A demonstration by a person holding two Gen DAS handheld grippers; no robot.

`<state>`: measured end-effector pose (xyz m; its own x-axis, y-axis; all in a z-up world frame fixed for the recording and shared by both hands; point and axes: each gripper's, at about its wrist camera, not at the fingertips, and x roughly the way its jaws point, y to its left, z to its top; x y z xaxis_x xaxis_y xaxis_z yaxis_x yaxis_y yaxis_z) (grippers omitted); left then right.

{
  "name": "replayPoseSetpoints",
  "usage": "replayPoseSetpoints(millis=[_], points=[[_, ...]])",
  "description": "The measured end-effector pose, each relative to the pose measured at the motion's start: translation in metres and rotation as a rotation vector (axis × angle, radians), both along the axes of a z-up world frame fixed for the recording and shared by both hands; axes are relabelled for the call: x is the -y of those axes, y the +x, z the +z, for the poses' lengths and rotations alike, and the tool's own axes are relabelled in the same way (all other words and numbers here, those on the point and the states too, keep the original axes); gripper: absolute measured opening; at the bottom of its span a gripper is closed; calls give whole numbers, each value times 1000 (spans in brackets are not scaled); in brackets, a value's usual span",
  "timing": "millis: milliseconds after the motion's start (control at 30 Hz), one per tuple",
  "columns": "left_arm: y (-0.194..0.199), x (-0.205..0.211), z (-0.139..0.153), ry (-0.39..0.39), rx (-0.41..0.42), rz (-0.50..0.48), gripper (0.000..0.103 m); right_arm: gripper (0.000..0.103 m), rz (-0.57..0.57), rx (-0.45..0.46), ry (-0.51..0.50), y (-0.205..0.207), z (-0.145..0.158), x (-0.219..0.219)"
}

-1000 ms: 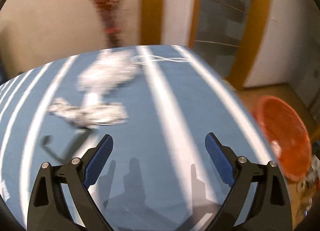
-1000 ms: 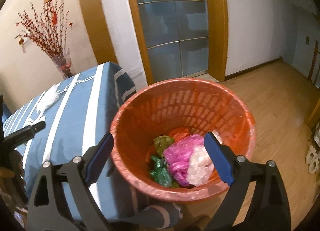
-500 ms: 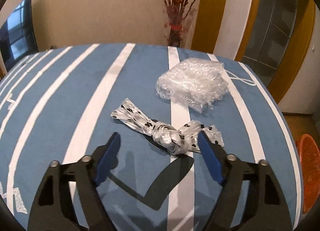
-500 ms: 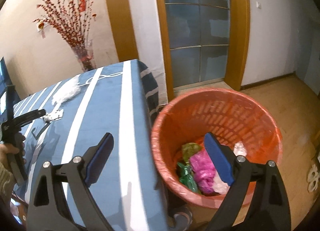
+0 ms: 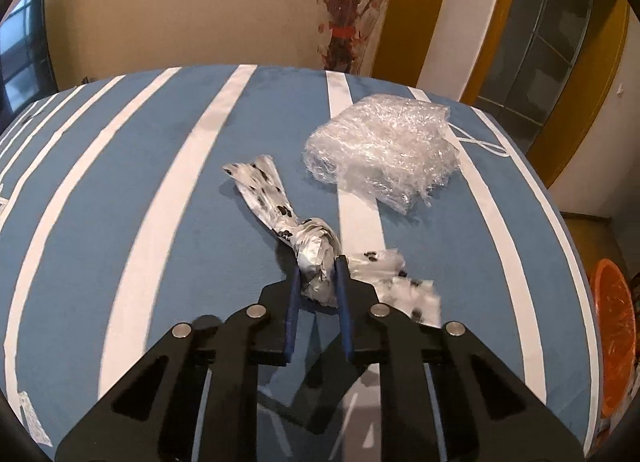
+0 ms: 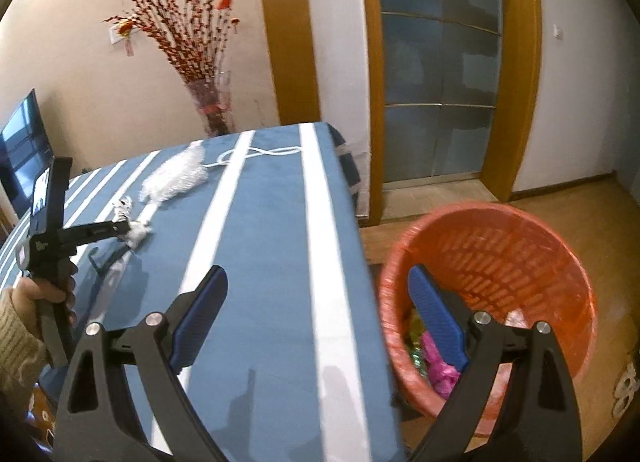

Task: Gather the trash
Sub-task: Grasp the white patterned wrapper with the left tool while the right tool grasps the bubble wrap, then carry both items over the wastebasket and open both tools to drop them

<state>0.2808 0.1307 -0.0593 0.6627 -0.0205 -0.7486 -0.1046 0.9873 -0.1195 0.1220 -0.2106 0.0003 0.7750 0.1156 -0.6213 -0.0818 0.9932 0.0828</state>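
**Left gripper clamps knotted bag on table**

The left gripper [image 5: 317, 268], jaws just closed, pinches the spotted knotted bag [image 5: 308, 246] on the striped table [image 5: 160, 190]. The right gripper [image 6: 316, 314] stands wide, empty, beside the orange bin [image 6: 520, 246].

no legible text, labels or signs
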Motion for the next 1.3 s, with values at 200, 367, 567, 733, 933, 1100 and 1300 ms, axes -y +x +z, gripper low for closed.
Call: replayPoseSetpoints(millis=[200, 367, 567, 733, 933, 1100, 1300], points=[[-13, -28, 11, 15, 54, 30, 16, 90, 84, 16, 29, 23, 10, -40], [-21, -61, 24, 23, 104, 79, 16, 89, 166, -6, 58, 62, 7, -91], [-22, -101, 32, 34, 139, 139, 16, 76, 233, -55, 74, 116, -8, -158], [-19, -129, 32, 27, 151, 185, 16, 65, 225, -103, 65, 163, -26, -199], [-15, -143, 27, 19, 149, 203, 16, 39, 206, -188, 14, 199, -56, -226], [-15, -139, 25, 11, 146, 186, 16, 8, 218, -211, 6, 199, -62, -223], [-23, -119, 30, -7, 155, 142, 16, 5, 207, -180, 18, 164, -47, -186]])
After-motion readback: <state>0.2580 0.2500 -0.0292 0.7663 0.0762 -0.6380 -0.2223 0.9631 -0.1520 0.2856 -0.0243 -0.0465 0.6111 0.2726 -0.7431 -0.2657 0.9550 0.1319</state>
